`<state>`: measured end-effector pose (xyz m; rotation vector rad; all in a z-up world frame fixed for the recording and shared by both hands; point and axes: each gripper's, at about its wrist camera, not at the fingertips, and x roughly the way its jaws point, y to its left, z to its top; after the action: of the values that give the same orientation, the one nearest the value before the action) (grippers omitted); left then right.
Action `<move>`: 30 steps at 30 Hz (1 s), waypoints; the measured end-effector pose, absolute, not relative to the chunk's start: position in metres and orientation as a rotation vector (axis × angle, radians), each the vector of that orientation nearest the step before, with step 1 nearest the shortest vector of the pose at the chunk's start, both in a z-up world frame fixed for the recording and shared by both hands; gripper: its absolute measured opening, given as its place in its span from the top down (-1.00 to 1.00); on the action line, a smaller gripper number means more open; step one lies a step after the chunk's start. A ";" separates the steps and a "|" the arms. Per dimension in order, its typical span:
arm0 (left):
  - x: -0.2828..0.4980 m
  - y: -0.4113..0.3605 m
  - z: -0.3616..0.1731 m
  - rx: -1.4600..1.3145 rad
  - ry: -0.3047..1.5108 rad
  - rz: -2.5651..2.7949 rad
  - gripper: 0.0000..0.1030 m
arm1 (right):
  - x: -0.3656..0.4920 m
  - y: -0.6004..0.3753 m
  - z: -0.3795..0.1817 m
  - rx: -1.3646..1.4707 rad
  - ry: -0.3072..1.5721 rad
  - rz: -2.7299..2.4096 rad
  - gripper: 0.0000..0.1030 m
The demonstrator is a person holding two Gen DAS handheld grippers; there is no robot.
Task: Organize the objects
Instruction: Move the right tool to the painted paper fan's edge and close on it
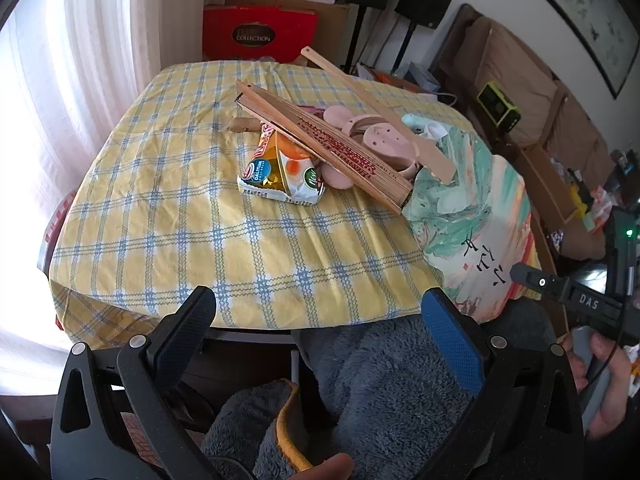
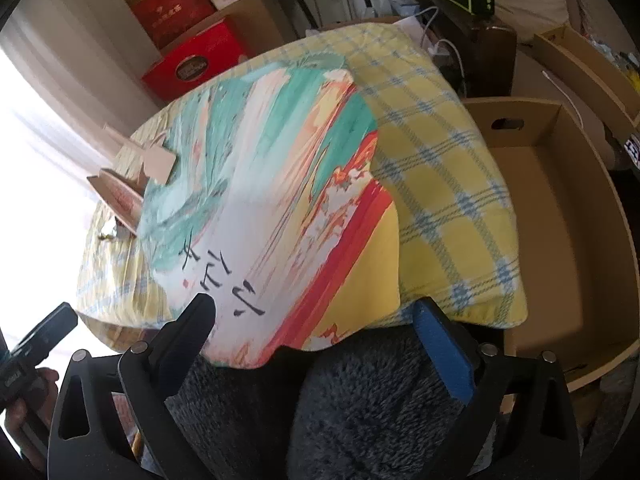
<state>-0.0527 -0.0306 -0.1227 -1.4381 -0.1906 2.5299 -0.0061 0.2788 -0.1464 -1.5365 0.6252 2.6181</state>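
Hovering over the near edge of the yellow-and-blue checked desk (image 1: 168, 216), both the left claw (image 1: 320, 320) and the right claw (image 2: 316, 324) are spread wide, gripping nothing. Mid-desk sits a pile: folded wooden fan (image 1: 320, 144), crinkly snack packet (image 1: 280, 176), pink plastic sandals (image 1: 376, 140), beside a colourful painted bag (image 2: 272, 184).

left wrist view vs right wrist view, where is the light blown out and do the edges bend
Left wrist view: the curtained window at left is washed out white, and the checked tablecloth bulges from the fisheye. Right wrist view: the window at left is overexposed too, and the cardboard box at right curves strongly.
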 end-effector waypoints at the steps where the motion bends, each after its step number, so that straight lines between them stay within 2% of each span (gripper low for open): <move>1: -0.053 -0.031 -0.123 -1.438 -0.192 2.531 -1.00 | -0.006 0.280 -0.145 -1.524 0.632 2.623 -0.87; 8: -0.050 -0.031 -0.122 -1.425 -0.204 2.512 -0.99 | -0.010 0.283 -0.145 -1.496 0.653 2.646 -0.46; 11: -0.049 -0.029 -0.120 -1.413 -0.210 2.506 -1.00 | -0.010 0.282 -0.147 -1.500 0.627 2.635 -0.16; 19: -0.044 -0.025 -0.116 -1.411 -0.202 2.490 -0.99 | -0.001 0.291 -0.142 -1.466 0.700 2.700 0.24; 25: -0.037 -0.030 -0.096 -1.344 -0.300 2.425 -0.99 | 0.010 0.297 -0.126 -1.384 0.638 2.767 0.46; 30: -0.037 -0.034 -0.086 -1.332 -0.349 2.412 -0.99 | 0.023 0.319 -0.122 -1.346 0.700 2.738 0.52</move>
<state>-0.0370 -0.0341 -0.0863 -1.3322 -0.3493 2.4120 0.0230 0.3186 -0.1219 -1.3459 0.7002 2.7382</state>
